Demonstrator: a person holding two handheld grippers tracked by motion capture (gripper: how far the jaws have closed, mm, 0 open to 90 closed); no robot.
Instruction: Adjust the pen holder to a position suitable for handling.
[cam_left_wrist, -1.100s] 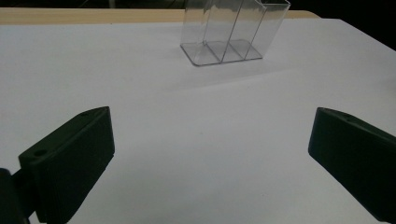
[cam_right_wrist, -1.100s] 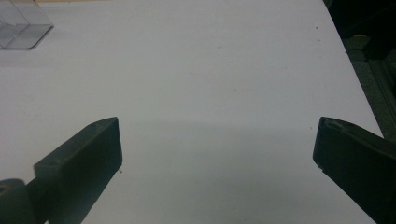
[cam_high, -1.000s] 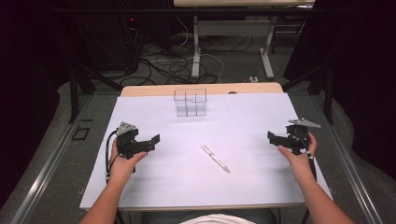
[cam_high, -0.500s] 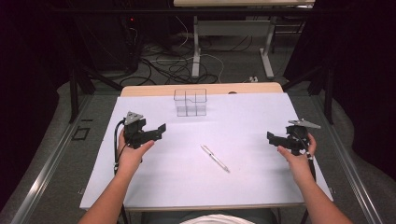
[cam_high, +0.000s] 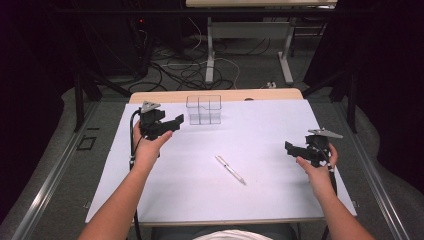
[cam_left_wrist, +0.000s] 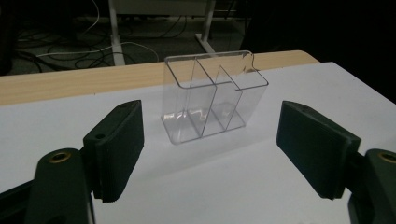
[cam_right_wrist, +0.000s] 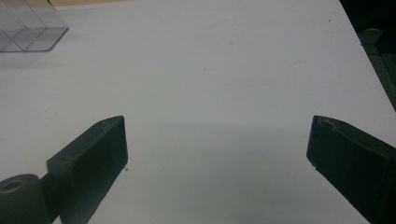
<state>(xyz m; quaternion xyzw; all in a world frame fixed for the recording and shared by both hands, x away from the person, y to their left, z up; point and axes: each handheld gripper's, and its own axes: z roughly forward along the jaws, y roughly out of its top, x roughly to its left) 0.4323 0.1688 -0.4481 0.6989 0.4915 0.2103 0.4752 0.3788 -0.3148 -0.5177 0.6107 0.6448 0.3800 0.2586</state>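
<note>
A clear plastic organizer (cam_high: 204, 110) with several compartments stands upright near the back of the white table (cam_high: 265, 125). A silver pen (cam_high: 230, 170) lies loose at the table's middle. My left gripper (cam_high: 176, 121) hovers just left of the organizer, open and pointing at it. In the left gripper view the organizer (cam_left_wrist: 212, 98) stands a short way beyond the left gripper (cam_left_wrist: 210, 158), whose jaws are spread wide and hold nothing. My right gripper (cam_high: 289, 147) is held at the right side of the table. In its own view the right gripper (cam_right_wrist: 219, 158) is open over bare table, with the organizer's corner (cam_right_wrist: 28, 25) far off.
A strip of wooden tabletop (cam_high: 165, 96) shows behind the white surface. Cables (cam_high: 195, 70) and desk legs (cam_high: 210, 60) lie on the floor beyond the table. The table's right edge (cam_right_wrist: 369, 70) drops off near my right gripper.
My left gripper has moved forward and to the right, closing in on the organizer. The right gripper, the pen and the organizer have stayed in place.
</note>
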